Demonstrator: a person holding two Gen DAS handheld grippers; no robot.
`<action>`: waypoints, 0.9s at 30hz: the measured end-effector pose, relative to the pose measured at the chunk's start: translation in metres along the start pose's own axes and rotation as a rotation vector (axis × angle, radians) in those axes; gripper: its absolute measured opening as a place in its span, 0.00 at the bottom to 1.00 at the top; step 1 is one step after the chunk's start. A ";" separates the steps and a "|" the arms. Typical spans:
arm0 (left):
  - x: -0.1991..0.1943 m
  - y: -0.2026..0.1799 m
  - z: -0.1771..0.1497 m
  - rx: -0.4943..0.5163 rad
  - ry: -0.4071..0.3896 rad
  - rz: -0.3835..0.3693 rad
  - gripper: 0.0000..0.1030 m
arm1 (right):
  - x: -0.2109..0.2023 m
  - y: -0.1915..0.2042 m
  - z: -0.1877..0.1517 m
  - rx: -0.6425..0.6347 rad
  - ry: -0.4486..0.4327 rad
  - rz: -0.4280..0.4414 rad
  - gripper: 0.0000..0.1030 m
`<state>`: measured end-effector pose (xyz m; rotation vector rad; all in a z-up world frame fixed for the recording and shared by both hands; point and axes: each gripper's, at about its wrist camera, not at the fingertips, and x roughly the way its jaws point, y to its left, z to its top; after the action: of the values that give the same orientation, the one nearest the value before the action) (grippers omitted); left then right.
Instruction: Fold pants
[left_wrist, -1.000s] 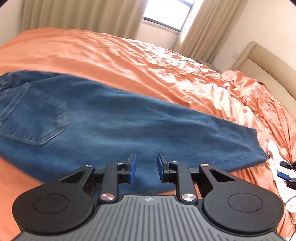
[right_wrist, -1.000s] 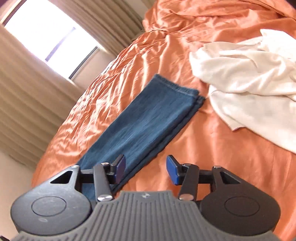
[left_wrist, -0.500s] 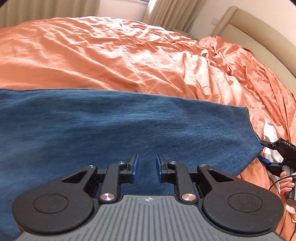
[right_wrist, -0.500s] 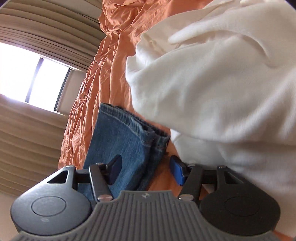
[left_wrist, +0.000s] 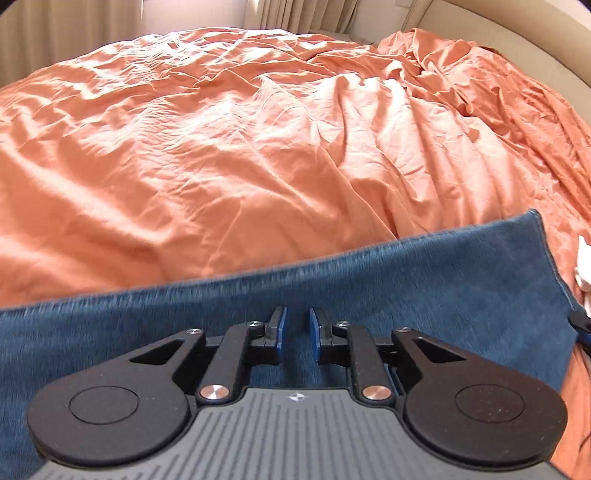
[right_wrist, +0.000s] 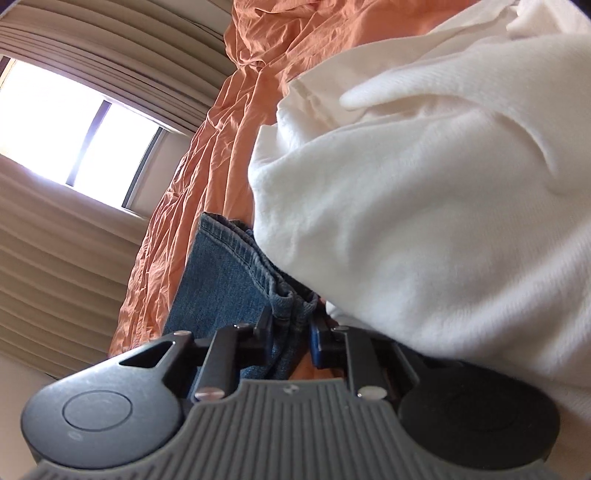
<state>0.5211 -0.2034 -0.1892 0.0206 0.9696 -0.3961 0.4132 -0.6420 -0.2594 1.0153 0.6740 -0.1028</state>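
Bed (left_wrist: 229, 155): crumpled orange satin sheet; beige pleated curtains (right_wrist: 48, 266), bright window (right_wrist: 74, 133). Pants (left_wrist: 406, 277): blue denim, flat across the bed, stitched hems bunched. White knit garment (right_wrist: 443, 203) beside them. We hold the left gripper (left_wrist: 296, 332) narrow, empty; right gripper (right_wrist: 290, 336) jaws, just closing, pinch the hems.

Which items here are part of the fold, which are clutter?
Job:
- jeans
- right gripper, just closed on the jeans' hem
- left gripper, jaws narrow, over the jeans, gripping nothing

Clutter:
- white garment, touching the hem
- orange bedding
- curtains
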 end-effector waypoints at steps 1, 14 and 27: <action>0.005 0.000 0.004 -0.008 0.005 0.004 0.19 | 0.000 0.000 0.000 0.001 0.001 -0.002 0.13; -0.044 -0.050 -0.048 0.129 -0.003 -0.037 0.17 | -0.034 0.067 0.013 -0.184 -0.033 0.004 0.10; -0.114 -0.050 -0.134 0.049 0.032 -0.182 0.14 | -0.079 0.235 -0.029 -0.551 -0.114 0.044 0.10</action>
<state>0.3401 -0.1878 -0.1657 -0.0166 0.9966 -0.5882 0.4260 -0.5092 -0.0482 0.4895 0.5328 0.0622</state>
